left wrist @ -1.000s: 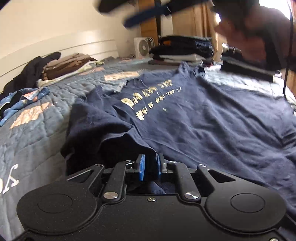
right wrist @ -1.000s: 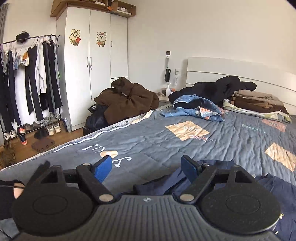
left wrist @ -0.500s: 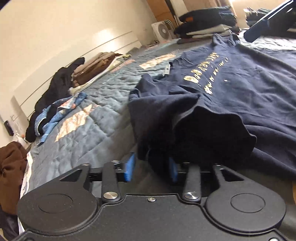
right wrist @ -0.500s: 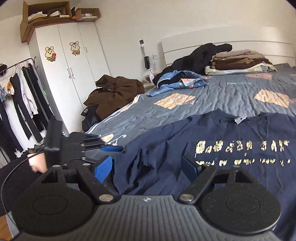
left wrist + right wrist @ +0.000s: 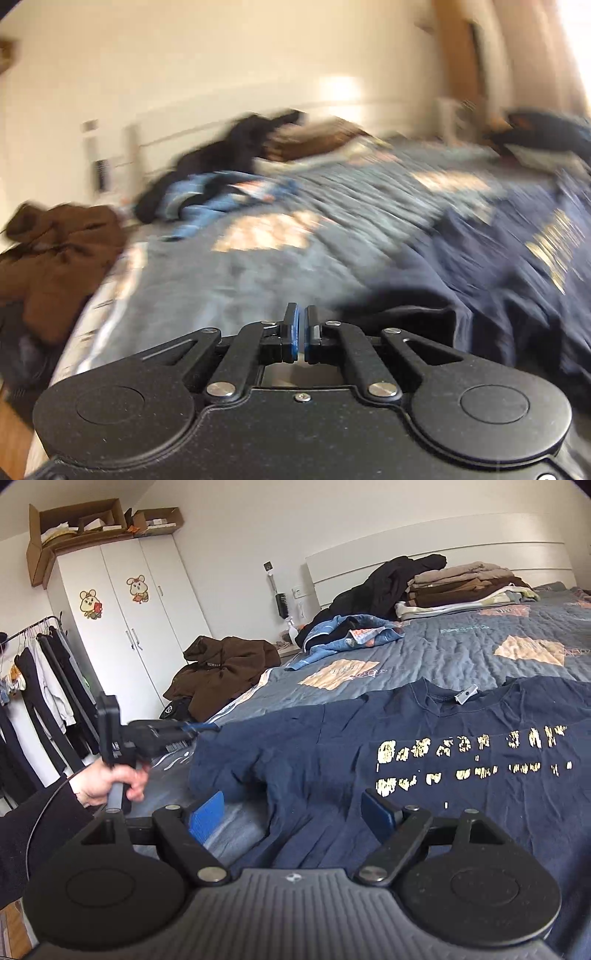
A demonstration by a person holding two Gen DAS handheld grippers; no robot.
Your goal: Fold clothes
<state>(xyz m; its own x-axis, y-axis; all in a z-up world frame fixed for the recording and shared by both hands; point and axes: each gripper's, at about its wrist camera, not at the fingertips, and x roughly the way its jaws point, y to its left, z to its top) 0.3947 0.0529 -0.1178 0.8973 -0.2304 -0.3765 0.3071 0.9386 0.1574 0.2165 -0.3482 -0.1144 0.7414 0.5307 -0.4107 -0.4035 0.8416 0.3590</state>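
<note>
T-shirt: a navy T-shirt (image 5: 424, 746) with cracked gold lettering lies spread flat on the bed, print up, collar and neck tag toward the headboard; one sleeve is bunched near the bed's side edge.
Bed: a grey-blue quilt (image 5: 461, 653) with tan patches covers it; the shirt takes up the near part, by the foot and side edge.
Right gripper: the right gripper (image 5: 293, 810) hovers low over the shirt's bunched sleeve — jaws spread wide, blue pads bare, nothing between them.
Left gripper: the left gripper (image 5: 300, 332) has its blue pads pressed together with only a thin slit; no cloth is caught. In the right wrist view it sits at the bed's side edge, just beside the sleeve (image 5: 236, 753), a hand (image 5: 107, 781) round its handle.
Left wrist view: heavily blurred — shirt at right, quilt across the middle.
Headboard end: a black garment (image 5: 384, 587), a folded stack of tan and brown clothes (image 5: 465, 587), and a crumpled blue garment (image 5: 351, 635).
Beside the bed: a brown hoodie (image 5: 221, 672) heaped off the side edge.
Room: a white wardrobe (image 5: 125, 627) with two cartoon stickers, cardboard boxes (image 5: 92, 524) on top, a clothes rack (image 5: 40, 686) of hanging clothes.
</note>
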